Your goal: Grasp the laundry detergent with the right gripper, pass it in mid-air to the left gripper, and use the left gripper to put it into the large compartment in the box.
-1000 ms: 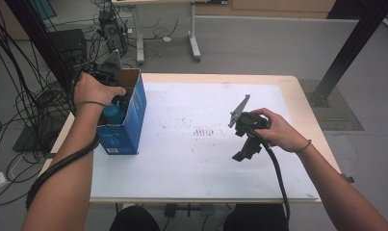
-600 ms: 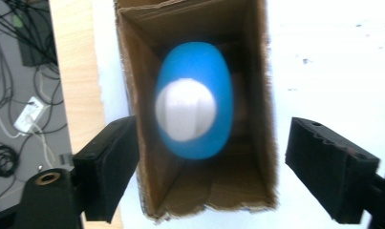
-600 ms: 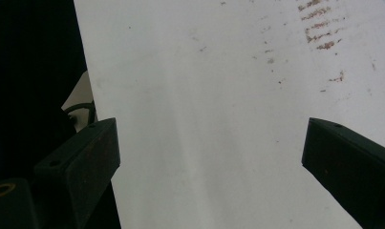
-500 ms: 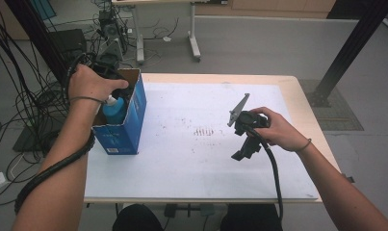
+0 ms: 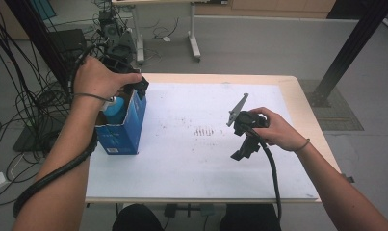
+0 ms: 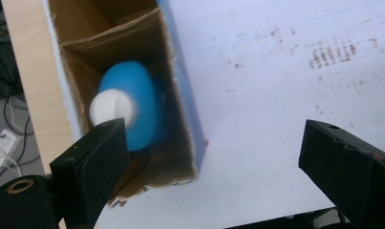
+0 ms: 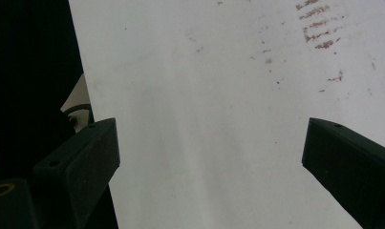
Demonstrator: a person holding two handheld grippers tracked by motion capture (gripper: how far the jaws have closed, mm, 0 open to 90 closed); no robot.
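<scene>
At the left edge of the table stands the blue cardboard box, open at the top, and the blue bottle with its white cap sits upright in the nearer of the box's two compartments. My left gripper hangs just above that opening with its jaws spread wide and gripping nothing; one jaw sits over the box's rim, the other out over the white mat. I judge the bottle as good as stowed, and what remains, as far as I can tell, is to draw my left hand clear of the box. Farther right, the mat lies bare apart from some brown smudges. My right gripper rests low over the mat in my right hand, jaws spread wide as well, with nothing between them.
</scene>
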